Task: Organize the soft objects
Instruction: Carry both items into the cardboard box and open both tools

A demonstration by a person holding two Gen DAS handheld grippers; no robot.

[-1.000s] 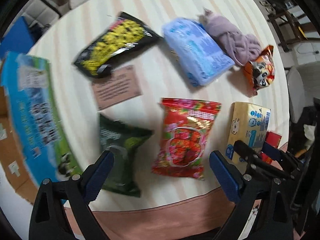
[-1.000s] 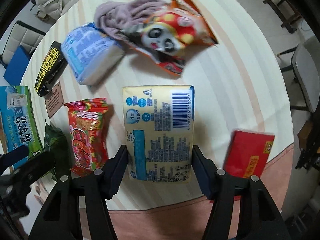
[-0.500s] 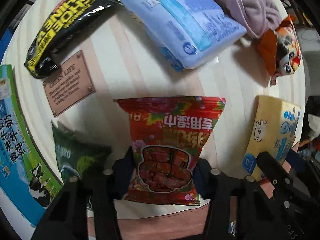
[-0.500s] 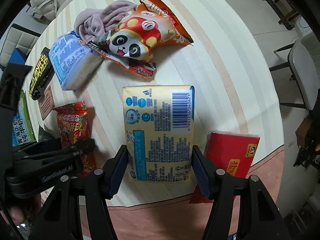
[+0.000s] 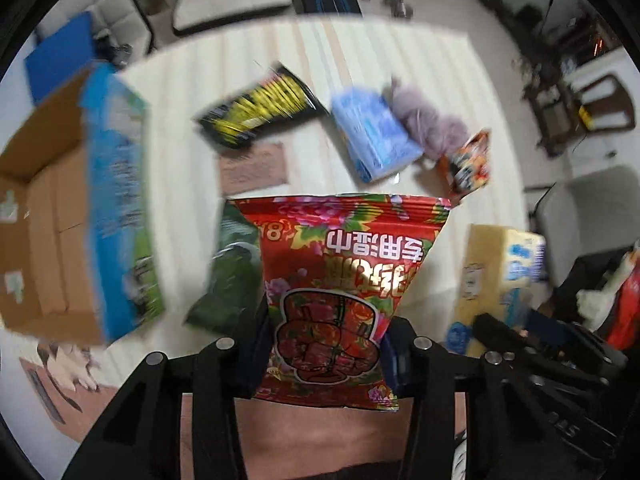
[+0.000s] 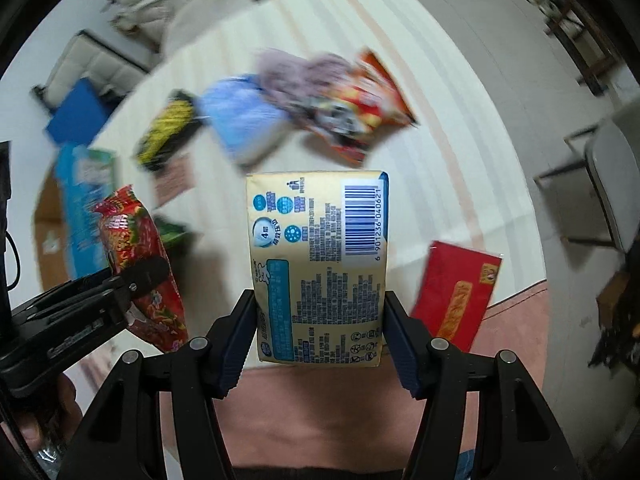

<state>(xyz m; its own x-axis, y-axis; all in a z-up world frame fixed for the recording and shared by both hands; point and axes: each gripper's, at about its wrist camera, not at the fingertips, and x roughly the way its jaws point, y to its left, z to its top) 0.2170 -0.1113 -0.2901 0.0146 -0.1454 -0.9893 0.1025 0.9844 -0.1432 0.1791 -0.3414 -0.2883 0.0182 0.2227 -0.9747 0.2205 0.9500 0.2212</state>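
Note:
My left gripper (image 5: 326, 356) is shut on a red flowered snack bag (image 5: 340, 280) and holds it above the striped round table (image 5: 248, 64). My right gripper (image 6: 318, 336) is shut on a yellow tissue pack (image 6: 316, 264) with a barcode, also lifted off the table. The red bag (image 6: 140, 264) and the left gripper show at the left of the right wrist view. The yellow pack (image 5: 496, 276) shows at the right of the left wrist view.
On the table lie a black-and-yellow bag (image 5: 256, 112), a blue tissue pack (image 5: 372, 136), a purple cloth (image 5: 432, 124), an orange panda bag (image 6: 360, 108), a green bag (image 5: 228, 280), a brown card (image 5: 252, 168) and a red packet (image 6: 456, 292). An open cardboard box (image 5: 44, 232) stands left.
My left gripper closed on the red bag and lifted it. My right gripper lifted the yellow pack off the table. Both views have pulled back and up.

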